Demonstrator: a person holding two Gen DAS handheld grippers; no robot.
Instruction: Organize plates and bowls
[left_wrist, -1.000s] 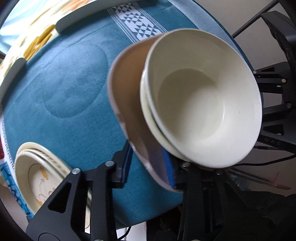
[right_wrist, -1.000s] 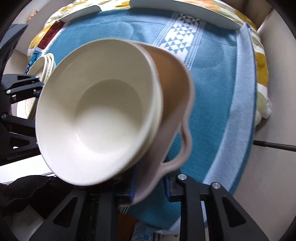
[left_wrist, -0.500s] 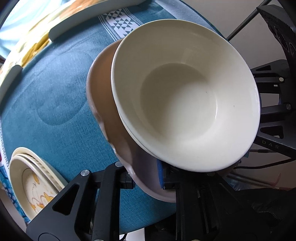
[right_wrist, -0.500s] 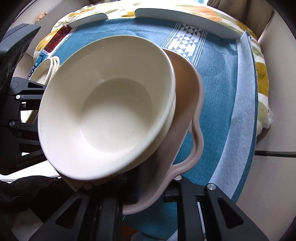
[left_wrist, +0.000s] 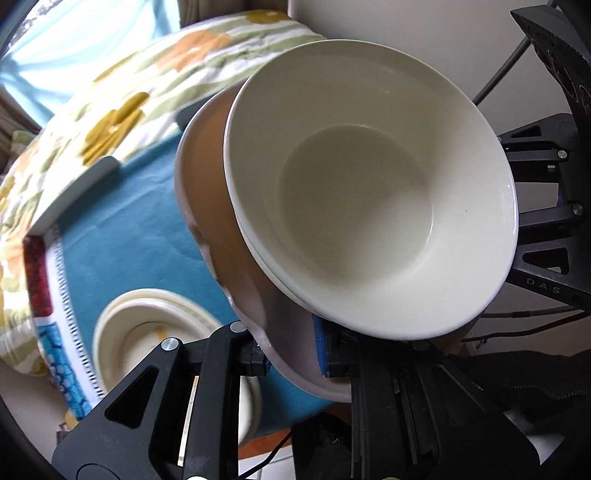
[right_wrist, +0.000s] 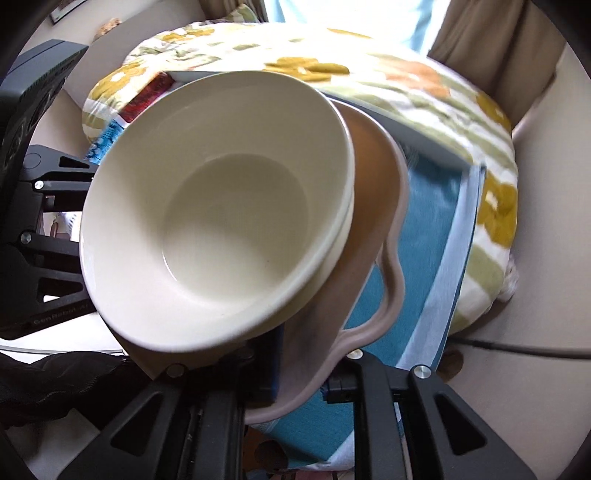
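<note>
Bright daylight from the window (left_wrist: 74, 48) behind, washed-out there; soft shadow inside the cream bowl (left_wrist: 369, 192); bedspread (right_wrist: 424, 96) and cloth edges smeared by blur; fisheye bending, dark corners.

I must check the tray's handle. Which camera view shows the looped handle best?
The right wrist view: the pink tray's looped handle shows whole beside the right gripper. In the left wrist view only the tray's plain rim shows.

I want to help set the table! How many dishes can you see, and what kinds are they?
Cream bowls, nested in the tray: 2
Pinkish-brown tray with handles, held by left gripper and right gripper: 1
Stack of cream plates on the blue cloth: 1 stack, exact plate count unclear
Total: 3 dishes plus the stack
</note>
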